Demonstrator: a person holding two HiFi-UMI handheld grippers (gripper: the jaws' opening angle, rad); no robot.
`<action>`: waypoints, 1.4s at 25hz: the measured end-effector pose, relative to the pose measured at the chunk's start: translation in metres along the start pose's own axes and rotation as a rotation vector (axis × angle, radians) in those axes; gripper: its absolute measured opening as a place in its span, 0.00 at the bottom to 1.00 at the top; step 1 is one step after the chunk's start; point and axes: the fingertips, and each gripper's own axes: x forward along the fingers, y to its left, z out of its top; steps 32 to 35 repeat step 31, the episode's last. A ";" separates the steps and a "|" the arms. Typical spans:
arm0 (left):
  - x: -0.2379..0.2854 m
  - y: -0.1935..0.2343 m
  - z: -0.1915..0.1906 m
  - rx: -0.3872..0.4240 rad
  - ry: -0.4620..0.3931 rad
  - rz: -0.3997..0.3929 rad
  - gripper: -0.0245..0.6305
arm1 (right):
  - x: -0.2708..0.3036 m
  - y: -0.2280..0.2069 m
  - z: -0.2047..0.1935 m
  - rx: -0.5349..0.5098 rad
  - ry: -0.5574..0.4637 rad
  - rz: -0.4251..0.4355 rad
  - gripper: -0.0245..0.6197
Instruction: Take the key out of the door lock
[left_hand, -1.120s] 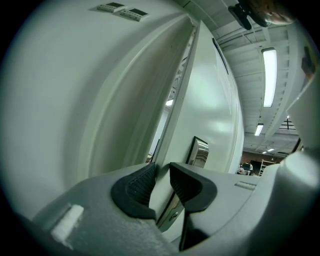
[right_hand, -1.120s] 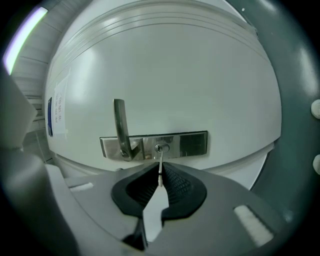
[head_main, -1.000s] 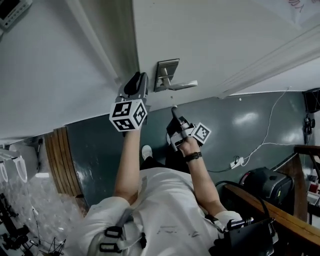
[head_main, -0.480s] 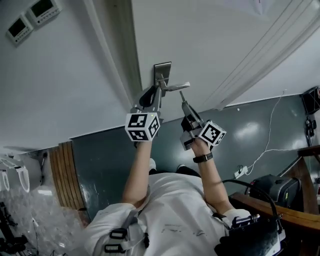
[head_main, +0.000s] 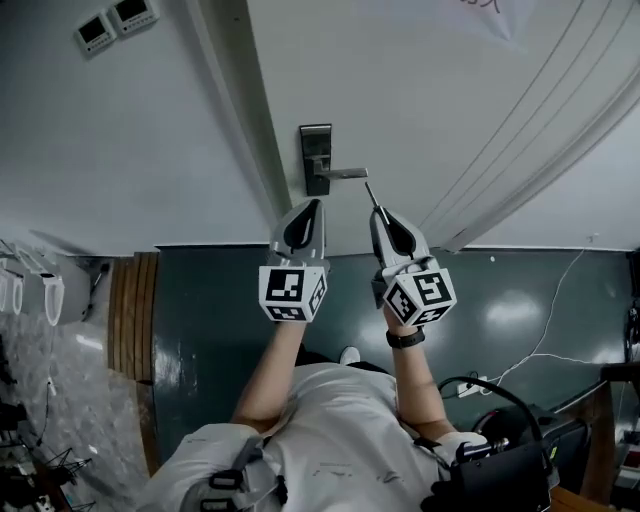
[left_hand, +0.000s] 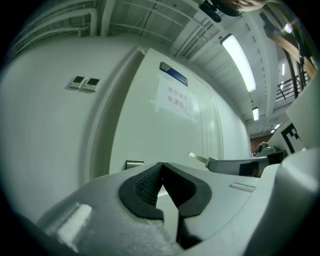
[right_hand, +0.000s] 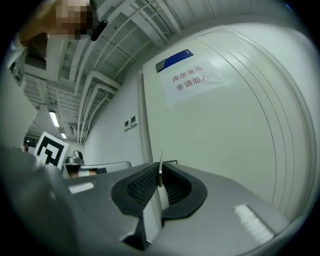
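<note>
Key (head_main: 371, 195) — thin flat metal blade, clear of the door lock (head_main: 315, 160), projecting from the tip of the right gripper (head_main: 379, 212), whose fingers are clamped on its head end with the pads on the two broad faces. Judged light, rigid and smooth, so it is apt to pivot or slip if pinched near an edge. Best hold is flat across the head. Left gripper (head_main: 311, 204) — fingers pressed together on nothing, near the lever handle (head_main: 345, 173), not touching it.
</note>
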 end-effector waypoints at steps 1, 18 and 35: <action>-0.003 -0.015 -0.009 0.007 0.035 -0.020 0.04 | -0.007 -0.004 0.001 -0.020 0.002 -0.002 0.08; -0.031 -0.068 0.010 0.085 0.048 -0.075 0.04 | -0.058 -0.036 0.030 -0.186 -0.010 -0.149 0.08; -0.028 -0.040 -0.008 0.045 0.145 -0.185 0.04 | -0.028 -0.008 0.021 -0.231 0.021 -0.166 0.08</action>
